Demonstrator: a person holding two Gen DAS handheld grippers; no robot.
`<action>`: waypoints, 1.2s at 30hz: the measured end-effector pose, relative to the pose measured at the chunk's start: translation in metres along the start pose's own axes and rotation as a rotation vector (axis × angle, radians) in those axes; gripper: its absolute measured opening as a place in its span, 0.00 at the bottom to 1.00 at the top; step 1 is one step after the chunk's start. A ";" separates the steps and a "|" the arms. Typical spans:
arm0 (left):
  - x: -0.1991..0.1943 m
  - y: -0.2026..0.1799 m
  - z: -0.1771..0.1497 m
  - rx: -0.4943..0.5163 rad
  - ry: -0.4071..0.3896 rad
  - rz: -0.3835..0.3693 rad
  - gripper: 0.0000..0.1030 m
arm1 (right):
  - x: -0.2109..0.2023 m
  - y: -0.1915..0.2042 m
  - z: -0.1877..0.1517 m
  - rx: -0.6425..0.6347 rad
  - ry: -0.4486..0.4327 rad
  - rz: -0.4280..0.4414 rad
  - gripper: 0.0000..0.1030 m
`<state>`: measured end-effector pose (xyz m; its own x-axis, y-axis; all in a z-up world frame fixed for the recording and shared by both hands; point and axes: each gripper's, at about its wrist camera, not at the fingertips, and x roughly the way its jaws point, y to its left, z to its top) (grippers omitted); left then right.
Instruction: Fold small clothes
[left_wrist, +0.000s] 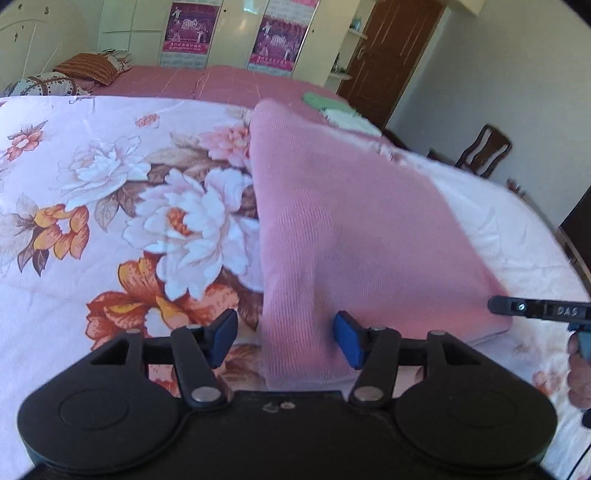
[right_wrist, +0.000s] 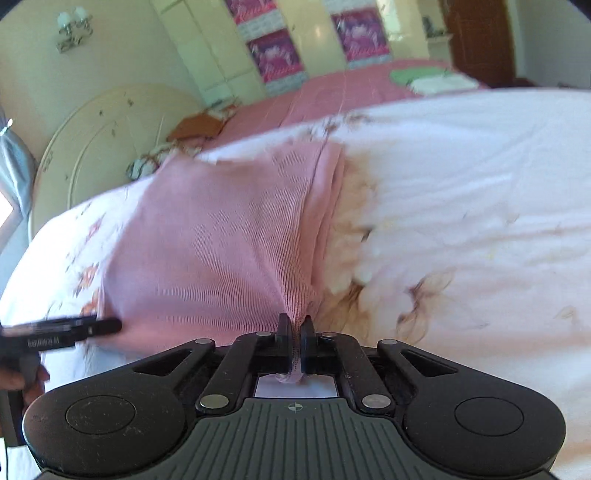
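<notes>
right gripper: pressed together, pinching a bunched edge of the pink garment | left gripper: spread, blue pads either side of the cloth's near corner (not pressing) | garment: lying on the floral bedspread

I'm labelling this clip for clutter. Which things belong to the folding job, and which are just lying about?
In the job: pink garment, right gripper clamped on it, left gripper open.

Lying about: green cloth, striped pillow, wooden chair.
</notes>
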<state>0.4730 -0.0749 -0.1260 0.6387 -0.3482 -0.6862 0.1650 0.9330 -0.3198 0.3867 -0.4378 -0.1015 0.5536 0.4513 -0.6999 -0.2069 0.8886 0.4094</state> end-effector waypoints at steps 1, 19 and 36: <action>-0.008 0.003 0.007 -0.013 -0.048 -0.021 0.55 | -0.002 0.004 0.002 0.000 -0.035 -0.006 0.04; 0.112 0.022 0.100 -0.004 -0.006 0.039 0.72 | 0.160 0.087 0.101 -0.423 -0.122 -0.148 0.39; 0.076 0.007 0.094 0.089 -0.072 0.048 0.68 | 0.124 0.052 0.138 -0.253 -0.196 -0.146 0.41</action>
<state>0.5932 -0.0860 -0.1187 0.6995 -0.2984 -0.6493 0.1967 0.9539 -0.2265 0.5563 -0.3465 -0.0863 0.7313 0.3155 -0.6047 -0.2938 0.9458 0.1383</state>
